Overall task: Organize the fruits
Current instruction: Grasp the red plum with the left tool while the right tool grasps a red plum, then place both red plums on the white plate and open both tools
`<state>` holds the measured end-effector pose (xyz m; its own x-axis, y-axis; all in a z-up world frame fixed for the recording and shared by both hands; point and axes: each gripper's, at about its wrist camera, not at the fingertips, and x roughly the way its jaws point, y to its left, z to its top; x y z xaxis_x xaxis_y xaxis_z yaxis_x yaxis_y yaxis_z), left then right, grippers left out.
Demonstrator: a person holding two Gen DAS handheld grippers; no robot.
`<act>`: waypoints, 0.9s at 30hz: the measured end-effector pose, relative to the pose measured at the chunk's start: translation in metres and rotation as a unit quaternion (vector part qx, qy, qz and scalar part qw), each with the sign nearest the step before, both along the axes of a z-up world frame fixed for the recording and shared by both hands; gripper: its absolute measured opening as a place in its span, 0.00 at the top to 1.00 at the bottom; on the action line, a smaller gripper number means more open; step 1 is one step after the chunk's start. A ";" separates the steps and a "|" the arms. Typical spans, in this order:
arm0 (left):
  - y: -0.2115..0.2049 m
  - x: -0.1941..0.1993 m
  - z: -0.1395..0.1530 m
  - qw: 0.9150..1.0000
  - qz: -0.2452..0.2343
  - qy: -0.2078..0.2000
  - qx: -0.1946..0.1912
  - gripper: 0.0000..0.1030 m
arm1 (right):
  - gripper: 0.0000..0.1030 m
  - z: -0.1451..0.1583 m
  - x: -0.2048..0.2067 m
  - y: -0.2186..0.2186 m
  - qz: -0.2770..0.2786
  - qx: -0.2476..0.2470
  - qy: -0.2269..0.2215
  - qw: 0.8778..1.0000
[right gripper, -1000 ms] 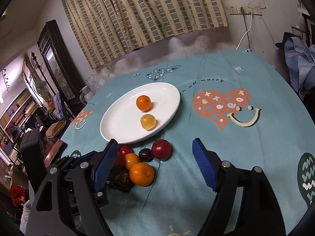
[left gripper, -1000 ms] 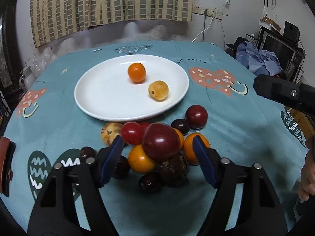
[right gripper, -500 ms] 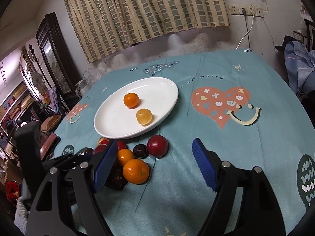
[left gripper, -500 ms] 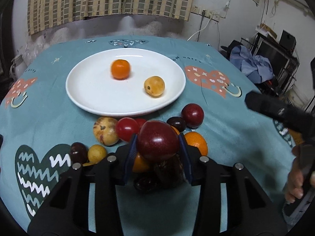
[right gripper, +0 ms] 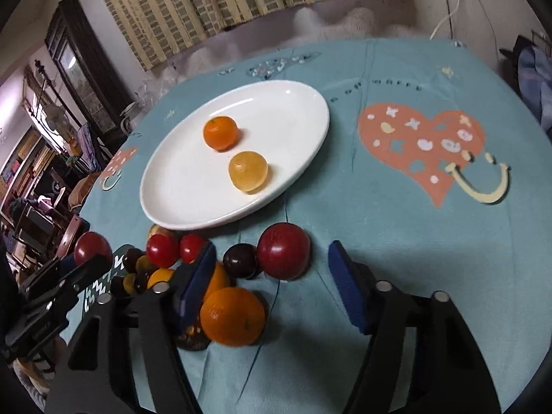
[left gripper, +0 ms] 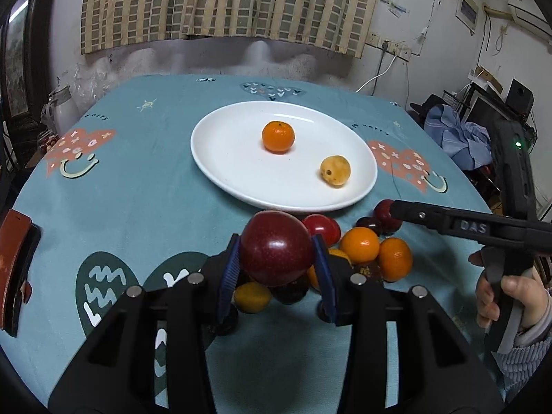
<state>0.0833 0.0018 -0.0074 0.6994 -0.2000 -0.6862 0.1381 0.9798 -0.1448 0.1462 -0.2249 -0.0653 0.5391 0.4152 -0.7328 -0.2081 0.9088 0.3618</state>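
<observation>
While the left gripper [left gripper: 276,258] clamps the big red plum [left gripper: 275,247] at lower centre, the right gripper [right gripper: 270,277], jaws just narrowing yet gripping nothing, flanks a smaller plum [right gripper: 283,251]. Behind, the white plate [left gripper: 224,158] keeps wide bare room beside its orange [left gripper: 278,137] and yellow fruit [left gripper: 335,171].

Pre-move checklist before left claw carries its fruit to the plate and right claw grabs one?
1. Left claw clamps large dark-red round fruit: ok.
2. That fruit is raised off the pile: ok.
3. White round plate has free space beside small orange citrus and pale yellow round fruit: ok.
4. Right claw, just narrowing, grips nothing: ok.
5. Smaller red plum lies between its pads: cannot tell.
</observation>
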 end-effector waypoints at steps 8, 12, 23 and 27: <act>-0.004 0.003 -0.006 1.000 -0.009 0.008 0.001 0.59 | 0.63 -0.014 0.006 -0.003 0.006 0.022 0.000 1.000; -0.002 0.005 -0.010 1.000 -0.013 0.017 -0.009 0.59 | 0.64 -0.003 0.001 -0.010 0.003 0.038 -0.011 0.999; -0.008 0.071 0.031 1.000 -0.010 -0.011 0.007 0.56 | 0.63 0.054 0.033 0.000 -0.015 0.047 -0.071 0.996; -0.005 0.090 0.019 1.000 0.010 -0.009 -0.012 0.43 | 0.62 0.037 0.056 0.016 -0.032 0.046 -0.082 0.995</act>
